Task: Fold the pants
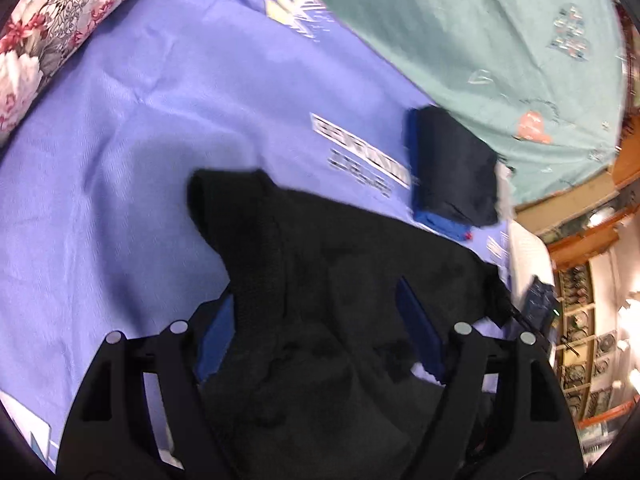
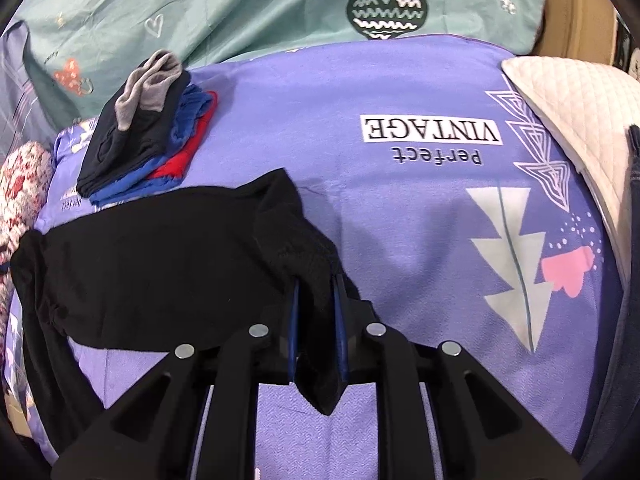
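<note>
Black pants [image 2: 160, 260] lie bunched on the purple bedsheet [image 2: 400, 220]. My right gripper [image 2: 316, 292] is shut on the ribbed waistband edge of the pants, with cloth hanging between its blue pads. In the left wrist view the pants [image 1: 340, 300] fill the space between the fingers of my left gripper [image 1: 316, 308]. Its jaws stand wide apart with the black cloth draped over and between them, and its blue pads [image 1: 420, 328] show on either side.
A stack of folded clothes [image 2: 148, 136], dark navy over blue and red, sits on the sheet beyond the pants, also in the left wrist view [image 1: 452, 168]. A teal quilt [image 2: 240, 12] lies behind. A floral pillow [image 1: 48, 32] is at left, a white quilted pad [image 2: 580, 112] at right.
</note>
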`<action>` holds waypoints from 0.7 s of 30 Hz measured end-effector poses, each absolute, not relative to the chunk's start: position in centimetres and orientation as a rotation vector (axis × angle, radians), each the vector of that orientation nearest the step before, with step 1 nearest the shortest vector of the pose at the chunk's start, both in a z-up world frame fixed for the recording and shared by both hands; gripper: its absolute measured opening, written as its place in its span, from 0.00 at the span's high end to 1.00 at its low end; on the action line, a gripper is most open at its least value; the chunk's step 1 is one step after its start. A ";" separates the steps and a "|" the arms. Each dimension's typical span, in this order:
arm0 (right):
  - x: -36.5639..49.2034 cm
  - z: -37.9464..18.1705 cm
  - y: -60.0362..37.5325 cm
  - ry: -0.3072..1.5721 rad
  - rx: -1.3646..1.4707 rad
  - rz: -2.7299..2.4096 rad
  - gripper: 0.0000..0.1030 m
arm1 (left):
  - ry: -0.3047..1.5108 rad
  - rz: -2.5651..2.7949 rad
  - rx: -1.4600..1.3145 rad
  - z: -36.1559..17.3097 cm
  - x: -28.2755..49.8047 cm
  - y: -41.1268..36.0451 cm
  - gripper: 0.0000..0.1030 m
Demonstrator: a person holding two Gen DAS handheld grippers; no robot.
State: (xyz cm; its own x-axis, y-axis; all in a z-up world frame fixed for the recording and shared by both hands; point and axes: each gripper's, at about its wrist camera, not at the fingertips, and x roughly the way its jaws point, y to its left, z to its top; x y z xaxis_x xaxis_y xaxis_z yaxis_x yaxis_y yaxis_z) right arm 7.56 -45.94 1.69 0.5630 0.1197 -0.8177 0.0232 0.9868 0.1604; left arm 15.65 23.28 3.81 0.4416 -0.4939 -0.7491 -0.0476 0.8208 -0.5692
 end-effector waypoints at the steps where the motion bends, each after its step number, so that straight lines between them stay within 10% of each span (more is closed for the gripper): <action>1: 7.6 1.7 -45.8 0.974 0.147 0.053 0.84 | 1.108 -0.270 -0.586 2.9 16.8 23.6 0.24; 11: 8.3 1.6 -47.3 0.978 0.140 -0.006 0.85 | 1.081 -0.175 -0.622 0.8 22.3 23.6 0.26; 13: 8.8 1.3 -47.6 0.979 0.145 -0.012 0.84 | 1.117 -0.094 -0.513 0.4 22.4 22.6 0.64; 15: 9.2 1.0 -47.6 0.980 0.148 -0.008 0.75 | 1.126 -0.095 -0.486 0.3 21.8 22.5 0.68; 17: 9.7 0.6 -47.5 0.970 0.129 -0.017 0.42 | 1.090 -0.095 -0.490 1.1 20.6 22.9 0.69; 21: 10.9 -0.5 -47.1 0.975 0.073 -0.021 0.33 | 1.076 -0.138 -0.520 1.9 19.3 23.3 0.68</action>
